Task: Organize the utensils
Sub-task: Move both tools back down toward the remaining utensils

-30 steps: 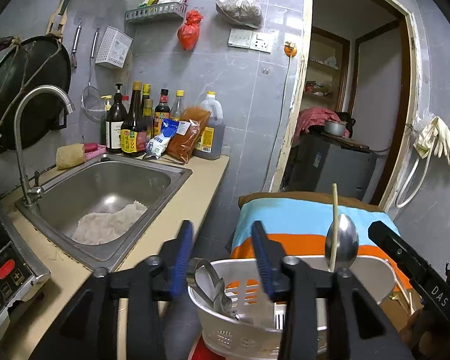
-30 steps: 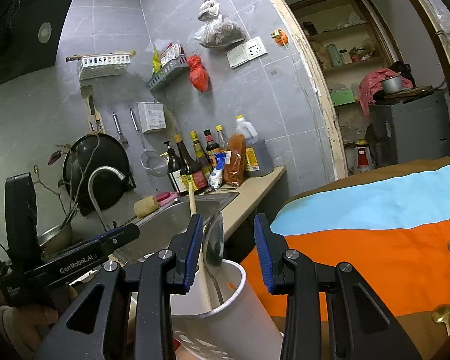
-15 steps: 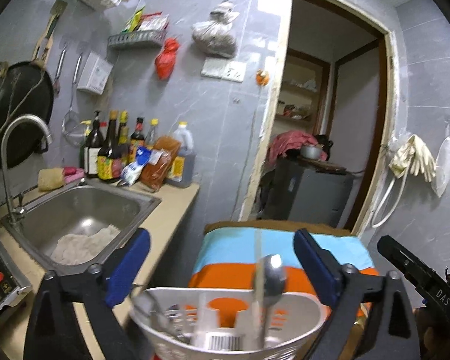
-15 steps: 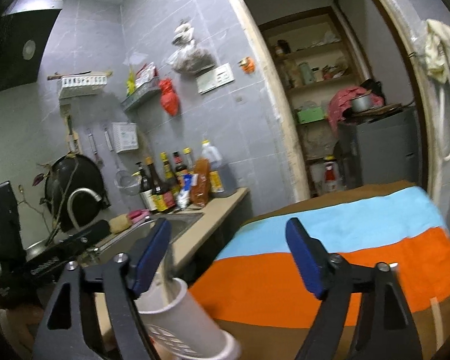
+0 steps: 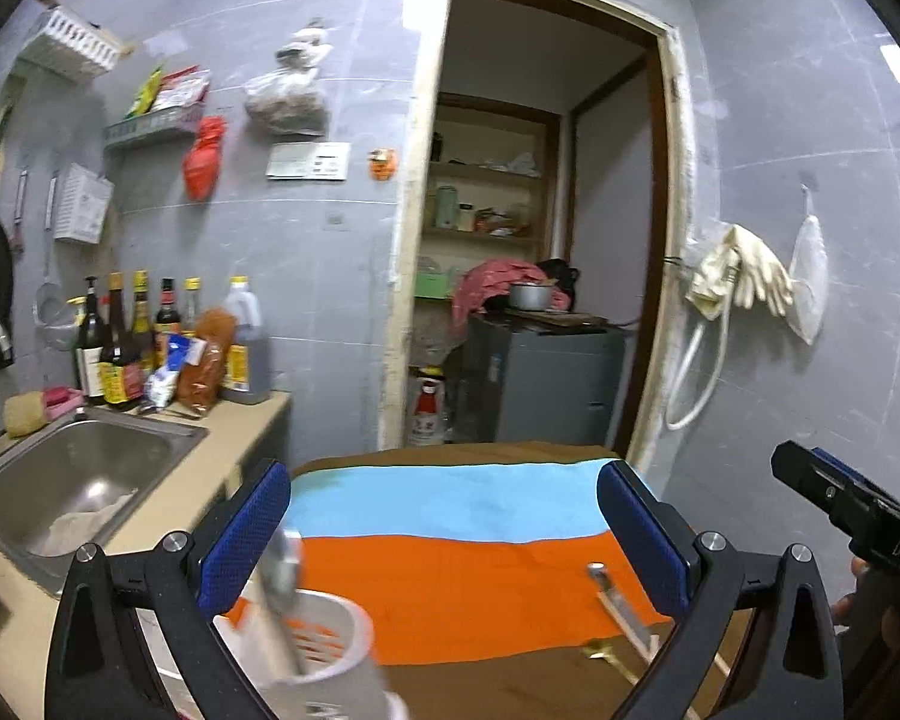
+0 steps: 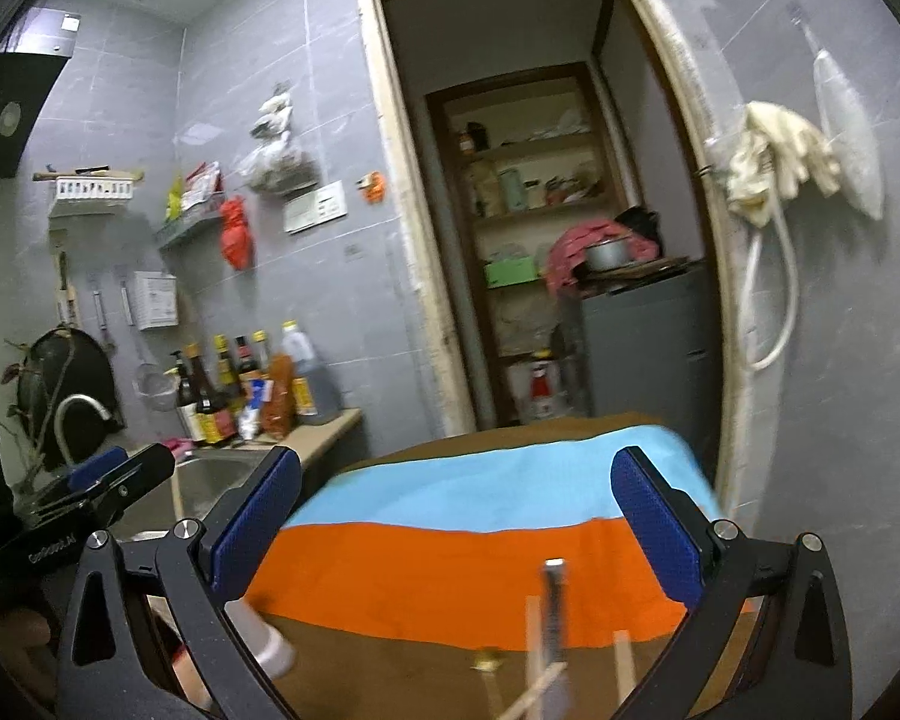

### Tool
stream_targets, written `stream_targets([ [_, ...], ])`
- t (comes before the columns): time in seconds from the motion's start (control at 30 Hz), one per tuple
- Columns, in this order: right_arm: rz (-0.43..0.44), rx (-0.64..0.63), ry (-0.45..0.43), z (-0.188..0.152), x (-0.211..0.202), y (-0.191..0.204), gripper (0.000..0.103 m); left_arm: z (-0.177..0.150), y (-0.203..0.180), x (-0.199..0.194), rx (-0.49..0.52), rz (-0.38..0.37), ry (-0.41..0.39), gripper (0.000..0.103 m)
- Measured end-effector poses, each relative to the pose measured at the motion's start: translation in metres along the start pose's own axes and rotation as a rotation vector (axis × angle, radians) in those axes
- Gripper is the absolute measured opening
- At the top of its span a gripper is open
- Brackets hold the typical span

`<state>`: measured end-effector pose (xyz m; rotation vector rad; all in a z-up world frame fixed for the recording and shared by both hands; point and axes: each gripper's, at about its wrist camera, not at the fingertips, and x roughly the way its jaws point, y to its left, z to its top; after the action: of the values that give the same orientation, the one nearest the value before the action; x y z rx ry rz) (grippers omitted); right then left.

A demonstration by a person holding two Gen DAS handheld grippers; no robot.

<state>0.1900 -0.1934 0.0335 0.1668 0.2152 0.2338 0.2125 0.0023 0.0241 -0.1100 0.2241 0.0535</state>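
My left gripper (image 5: 444, 531) is open and empty above the striped cloth (image 5: 450, 546). A white utensil holder (image 5: 324, 654) stands low left of it, with a blurred spoon (image 5: 282, 576) sticking up inside. A metal utensil (image 5: 615, 600) lies on the cloth at lower right. My right gripper (image 6: 450, 522) is open and empty over the same cloth (image 6: 450, 540). Below it lie a metal utensil (image 6: 552, 612) and chopsticks (image 6: 537, 690). The holder's rim (image 6: 264, 642) shows at lower left.
A steel sink (image 5: 72, 480) sits in the counter (image 5: 222, 456) at left, with bottles (image 5: 138, 348) at the back. A doorway (image 5: 540, 240) opens behind the cloth. Gloves (image 5: 738, 276) hang on the right wall.
Both grippers opened wide and swung right, away from the holder and sink. The spoon the right gripper was over now stands in the holder. Utensils on the cloth came into view.
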Motion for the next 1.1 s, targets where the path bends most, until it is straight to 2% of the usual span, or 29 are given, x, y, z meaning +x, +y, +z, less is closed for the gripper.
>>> stream_targets([
  [0.13, -0.046, -0.01, 0.0, 0.009, -0.011, -0.029, 0.101, -0.006, -0.029, 0.005, 0.012, -0.026, 0.018, 0.103],
  [0.27, -0.074, 0.006, 0.037, 0.008, -0.012, -0.062, 0.101, -0.017, -0.053, 0.013, 0.018, -0.056, 0.074, 0.103],
  [0.47, -0.109, 0.008, 0.135, -0.007, 0.005, -0.1, 0.101, -0.045, -0.073, 0.031, 0.002, -0.118, 0.203, 0.103],
  [0.73, -0.074, 0.038, 0.331, -0.049, 0.043, -0.132, 0.101, -0.084, -0.09, 0.053, 0.021, -0.175, 0.351, 0.102],
  [0.77, -0.063, 0.05, 0.347, -0.054, 0.046, -0.136, 0.1, -0.087, -0.091, 0.054, 0.024, -0.181, 0.361, 0.099],
  [0.83, -0.048, 0.066, 0.377, -0.066, 0.054, -0.14, 0.092, -0.097, -0.096, 0.059, 0.031, -0.209, 0.408, 0.09],
  [0.9, -0.032, 0.076, 0.413, -0.077, 0.061, -0.144, 0.078, -0.106, -0.1, 0.065, 0.04, -0.22, 0.453, 0.077],
  [1.03, -0.007, 0.075, 0.478, -0.096, 0.074, -0.145, 0.066, -0.123, -0.11, 0.073, 0.074, -0.224, 0.528, 0.059],
  [1.1, 0.009, 0.069, 0.504, -0.104, 0.079, -0.144, 0.056, -0.129, -0.114, 0.077, 0.083, -0.225, 0.554, 0.048],
])
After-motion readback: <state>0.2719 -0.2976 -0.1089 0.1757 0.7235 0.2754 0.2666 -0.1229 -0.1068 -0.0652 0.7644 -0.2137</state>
